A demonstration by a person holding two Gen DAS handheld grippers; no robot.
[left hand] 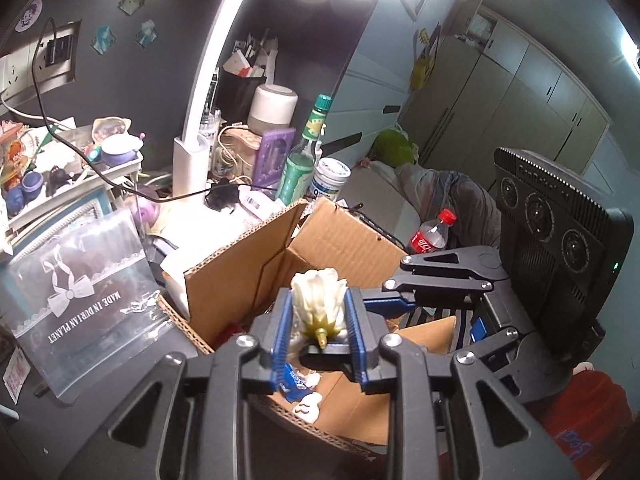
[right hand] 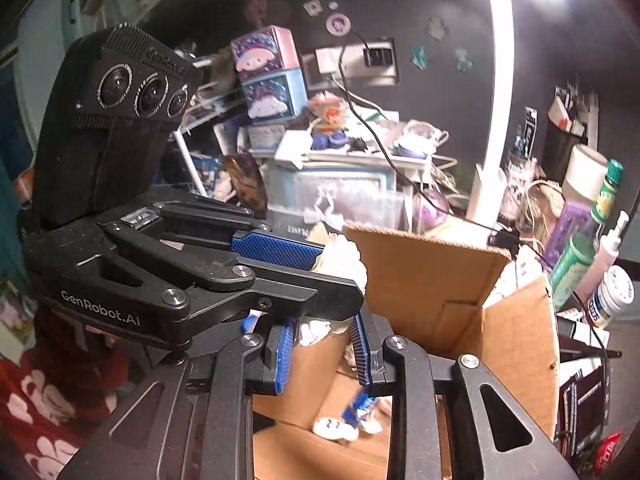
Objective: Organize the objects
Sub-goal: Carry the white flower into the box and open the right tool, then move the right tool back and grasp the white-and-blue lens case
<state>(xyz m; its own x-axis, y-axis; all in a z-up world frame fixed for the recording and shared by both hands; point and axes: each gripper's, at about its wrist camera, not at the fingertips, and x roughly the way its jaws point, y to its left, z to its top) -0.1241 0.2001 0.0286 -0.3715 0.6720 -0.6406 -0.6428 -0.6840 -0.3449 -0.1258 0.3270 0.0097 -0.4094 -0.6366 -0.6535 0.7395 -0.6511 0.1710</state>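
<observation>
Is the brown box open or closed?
Open. The cardboard box has its flaps standing up, and you can see down inside it, where a small blue and white toy lies on the bottom.

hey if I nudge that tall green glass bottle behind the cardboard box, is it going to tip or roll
The green bottle stands upright, tall and narrow, so a push near its cap would probably tip it. It looks round, so once down it would likely roll. Close neighbours, the white jar and purple case, may stop it or be knocked.

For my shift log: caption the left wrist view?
Left gripper holds a white-haired figurine above the open cardboard box.
</observation>
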